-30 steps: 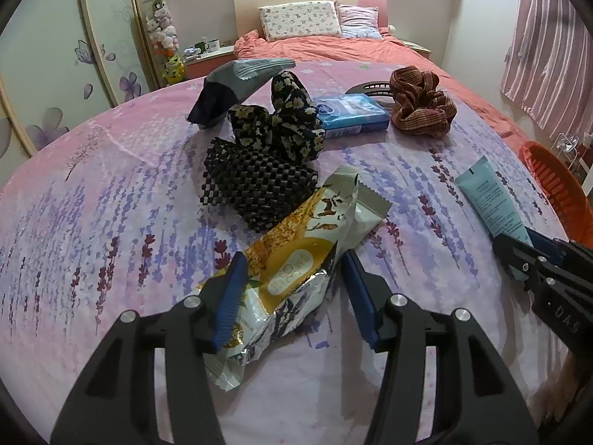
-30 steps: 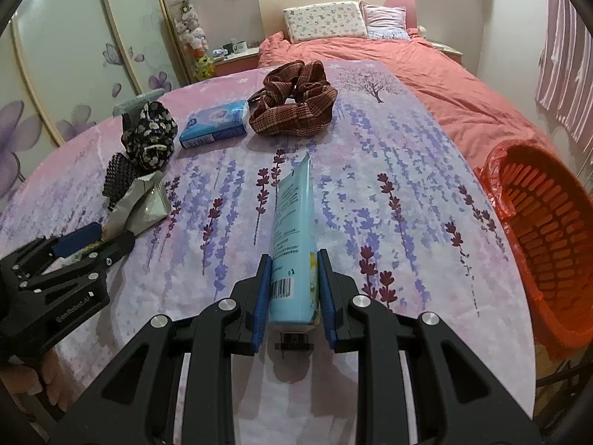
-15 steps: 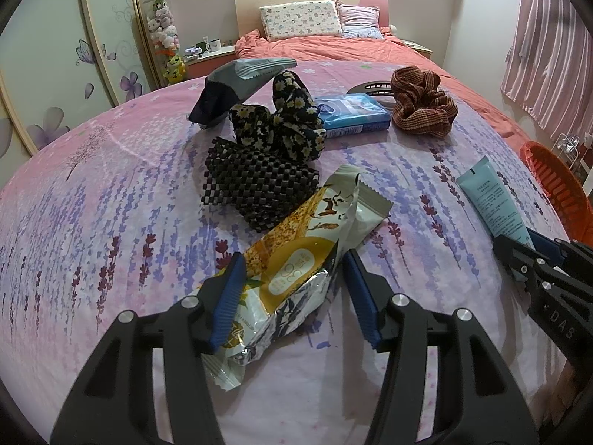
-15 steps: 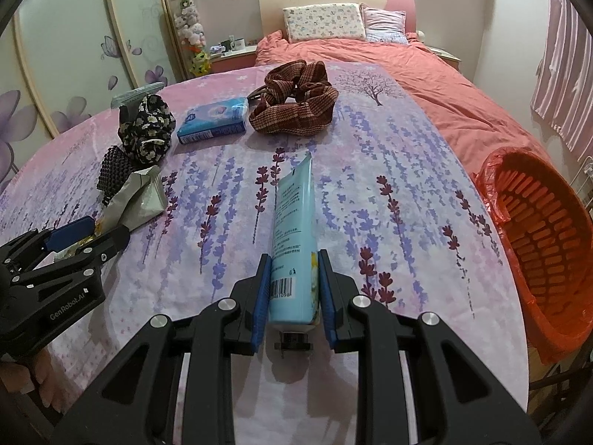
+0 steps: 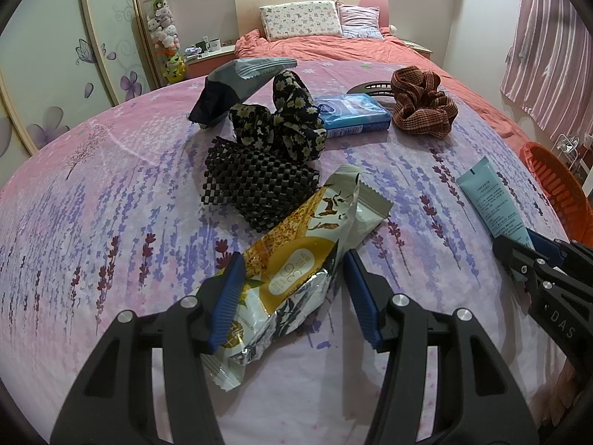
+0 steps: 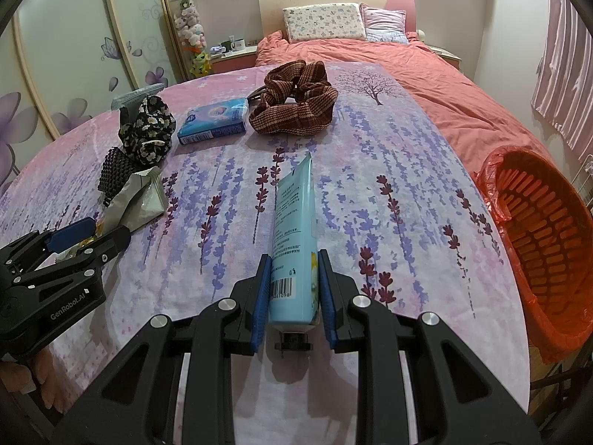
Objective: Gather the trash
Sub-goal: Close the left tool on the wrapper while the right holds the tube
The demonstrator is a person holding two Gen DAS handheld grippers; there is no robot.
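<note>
Little has moved: right tool (image 6: 292,289) stays clamped on the tube (image 6: 294,237); left tool (image 5: 292,289) gapes around the wrapper (image 5: 296,259). Basket (image 6: 548,237) at 3 o'clock, contents unclear.

This is a bedroom in a home. At the top centre stands a bed (image 6: 370,55) with pillows (image 6: 322,22). Sliding wardrobe doors (image 6: 74,55) fill the left, pink curtains (image 6: 563,74) the right.

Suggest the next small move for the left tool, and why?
Probably close the left tool on the snack wrapper: its jaws stand open on either side of it, not yet pinching. The right tool already clamps the blue tube, with the orange basket beside it.
</note>
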